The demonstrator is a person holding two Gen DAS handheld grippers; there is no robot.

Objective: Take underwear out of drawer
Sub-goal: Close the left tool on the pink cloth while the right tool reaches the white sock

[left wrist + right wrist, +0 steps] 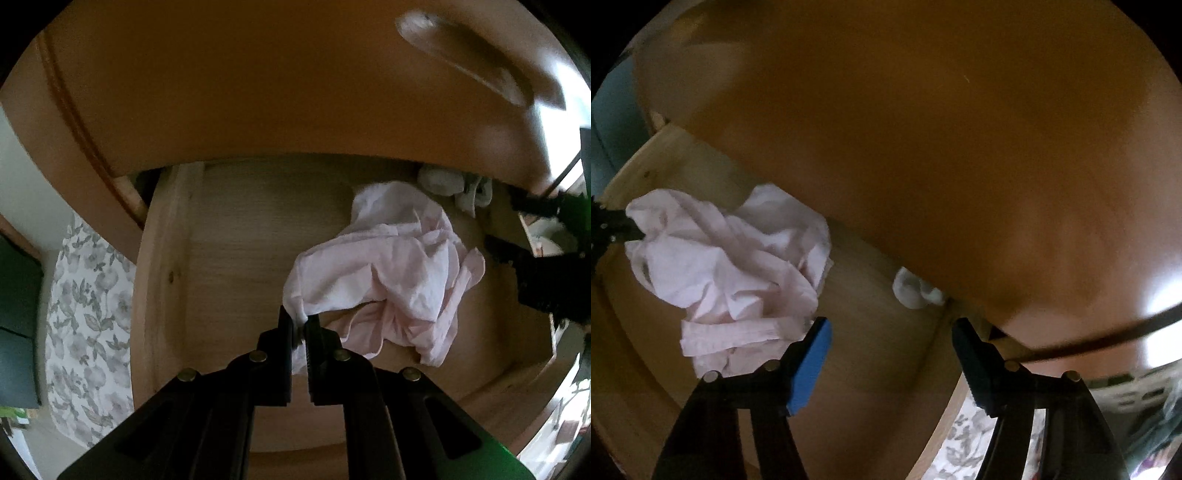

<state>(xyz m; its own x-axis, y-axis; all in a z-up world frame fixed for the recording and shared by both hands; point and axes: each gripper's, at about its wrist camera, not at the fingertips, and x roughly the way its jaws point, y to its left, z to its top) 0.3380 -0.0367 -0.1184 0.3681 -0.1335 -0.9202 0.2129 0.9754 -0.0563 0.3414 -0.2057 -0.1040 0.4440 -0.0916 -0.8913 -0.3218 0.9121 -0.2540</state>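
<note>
Pale pink crumpled cotton underwear (388,266) lies inside the open light wooden drawer (162,258), toward its right half on the drawer's pale woven-look floor, bunched up with the waistband edge folded under. My left gripper (300,325) has its black jaws pinched tight on a corner of the pink fabric at the garment's near left edge; a bit of cloth shows between the pads. In the right wrist view the same pink underwear (727,273) sits at the left, and the left gripper's black tip (617,230) bites into its far left corner. My right gripper (890,332) points down into the drawer with jaws parted and nothing between them, just bare drawer floor; the blue pad (809,369) of its left finger is just beside the garment's waistband edge, whether touching I cannot tell. The right gripper also shows blurred at the right edge of the left wrist view (546,258), near the underwear. A small white balled-up sock (916,290) rests at the back of the drawer, under the brown wooden front panel (258,92) above, apart from the pink piece. Grey floral-print fabric (85,314) lies outside the drawer on the left.
</note>
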